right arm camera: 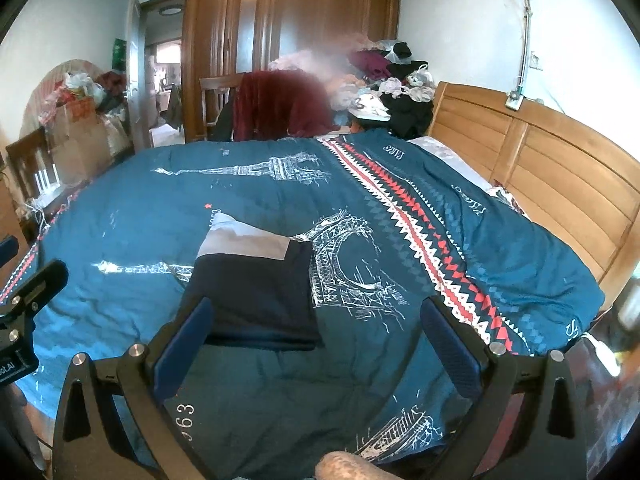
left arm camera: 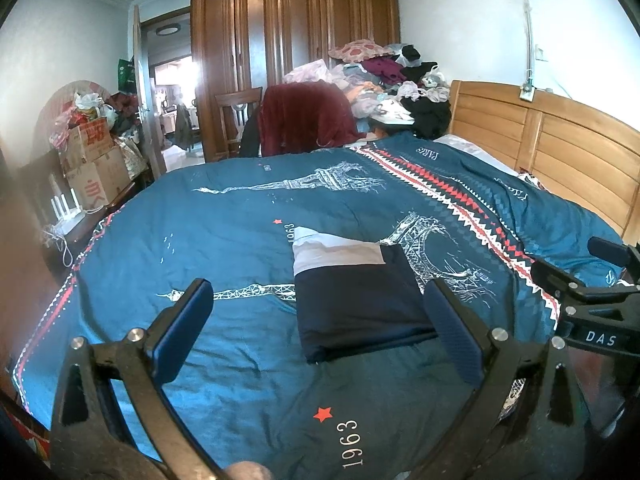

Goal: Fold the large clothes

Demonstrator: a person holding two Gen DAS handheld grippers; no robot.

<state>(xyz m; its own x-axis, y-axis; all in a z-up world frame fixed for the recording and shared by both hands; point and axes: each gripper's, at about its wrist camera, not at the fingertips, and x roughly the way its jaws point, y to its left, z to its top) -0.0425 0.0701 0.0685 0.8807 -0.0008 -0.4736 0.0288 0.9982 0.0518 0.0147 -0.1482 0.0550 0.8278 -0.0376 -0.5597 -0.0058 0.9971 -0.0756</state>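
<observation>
Fingers of both the left gripper point(left arm camera: 320, 328) and right gripper point(right arm camera: 316, 344) stand wide apart, holding nothing. Near the bed's point(left arm camera: 168, 216) near edge lies the folded navy garment point(left arm camera: 356, 304); if another fold is needed, pinch its near corners evenly and lift together.

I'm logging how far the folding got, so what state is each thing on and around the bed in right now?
Navy and grey garment: folded into a flat rectangle, lying on the bedspread.
Teal Paris-print bedspread: spread over the bed, lightly wrinkled.
Left gripper: open, empty, above the bedspread.
Right gripper: open, empty.
Pile of mixed clothes: heaped, unfolded.
Brown wooden wardrobe: doors closed.
Room door: open.
</observation>
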